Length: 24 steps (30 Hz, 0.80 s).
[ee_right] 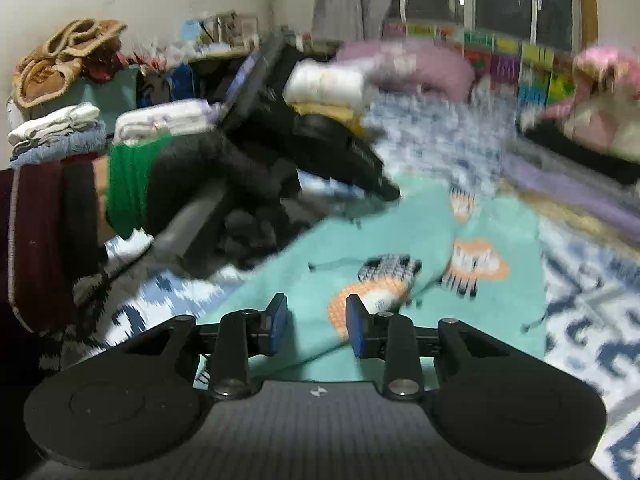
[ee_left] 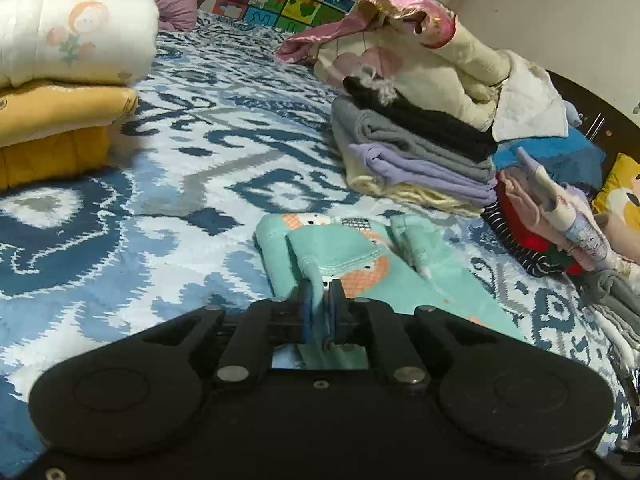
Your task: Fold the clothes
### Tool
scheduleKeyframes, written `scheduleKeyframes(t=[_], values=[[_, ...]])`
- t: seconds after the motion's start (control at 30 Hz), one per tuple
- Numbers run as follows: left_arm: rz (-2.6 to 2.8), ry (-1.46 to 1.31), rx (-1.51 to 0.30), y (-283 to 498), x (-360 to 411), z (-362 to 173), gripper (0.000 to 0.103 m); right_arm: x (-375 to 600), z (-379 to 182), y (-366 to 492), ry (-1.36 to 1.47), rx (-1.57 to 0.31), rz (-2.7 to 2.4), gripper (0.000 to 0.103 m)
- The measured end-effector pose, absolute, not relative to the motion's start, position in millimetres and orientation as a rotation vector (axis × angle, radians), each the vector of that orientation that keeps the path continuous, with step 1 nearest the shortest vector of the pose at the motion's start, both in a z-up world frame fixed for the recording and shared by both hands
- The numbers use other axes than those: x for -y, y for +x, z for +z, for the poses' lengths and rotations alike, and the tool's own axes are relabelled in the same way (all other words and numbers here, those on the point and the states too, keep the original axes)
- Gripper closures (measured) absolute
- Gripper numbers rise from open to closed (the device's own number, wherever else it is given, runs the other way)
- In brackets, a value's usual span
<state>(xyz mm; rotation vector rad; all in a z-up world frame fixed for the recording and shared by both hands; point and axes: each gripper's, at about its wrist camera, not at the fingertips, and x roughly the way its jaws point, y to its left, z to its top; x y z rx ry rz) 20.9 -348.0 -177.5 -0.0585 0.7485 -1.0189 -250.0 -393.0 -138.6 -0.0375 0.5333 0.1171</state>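
Observation:
A mint-green child's garment (ee_left: 440, 280) with orange and white animal prints lies partly folded on the blue-and-white patterned bedspread (ee_left: 180, 184). My left gripper (ee_left: 321, 304) is shut on a raised fold at the garment's near edge, with cloth pinched between the blue pads. In the blurred right wrist view the same garment (ee_right: 400, 232) spreads out ahead. My right gripper (ee_right: 317, 307) hovers over its near edge, open, with nothing caught between its fingers. The left gripper (ee_right: 384, 190) shows there too, held by a black-gloved hand (ee_right: 224, 184) with a green cuff, its tip down on the garment's far left edge.
A stack of folded grey, black and lilac clothes (ee_left: 420, 152) sits right of the garment, under a loose cream and pink pile (ee_left: 420, 52). Folded white and yellow quilts (ee_left: 68, 60) stand at the left. More folded stacks (ee_right: 60, 128) lie behind the person's arm.

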Motion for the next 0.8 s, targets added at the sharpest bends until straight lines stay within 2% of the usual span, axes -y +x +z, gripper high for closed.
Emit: scheduleKeyframes(t=[0.07,0.2,0.33,0.47,0.67,0.8], values=[[-1.028,-0.058,-0.745,18.9,347.5,-177.3,0.098,383.6,-137.9,-251.9,-0.072,-0.518,0.158,0.071],[-1.011,-0.019,-0.756,17.1,351.9,-182.5,0.098,366.2,-162.9,-255.2,-0.18,-0.616,0.205,0.071],[-1.015,-0.024,-0.755,18.2,350.4,-182.9,0.096,367.5,-160.4,-265.3,-0.161,-0.641,0.217,0.07],[-0.961,0.016,-0.667,13.1,342.8,-166.9,0.08,363.0,-159.2,-270.8,-0.172,-0.651,0.214,0.07],[-1.206,0.015,-0.614,-7.4,340.4,-149.2,0.08,358.9,-163.3,-271.6,-0.178,-0.642,0.206,0.071],[-1.27,0.226,-0.661,-33.7,375.8,-169.0,0.077,361.7,-163.0,-271.6,-0.157,-0.644,0.208,0.07]])
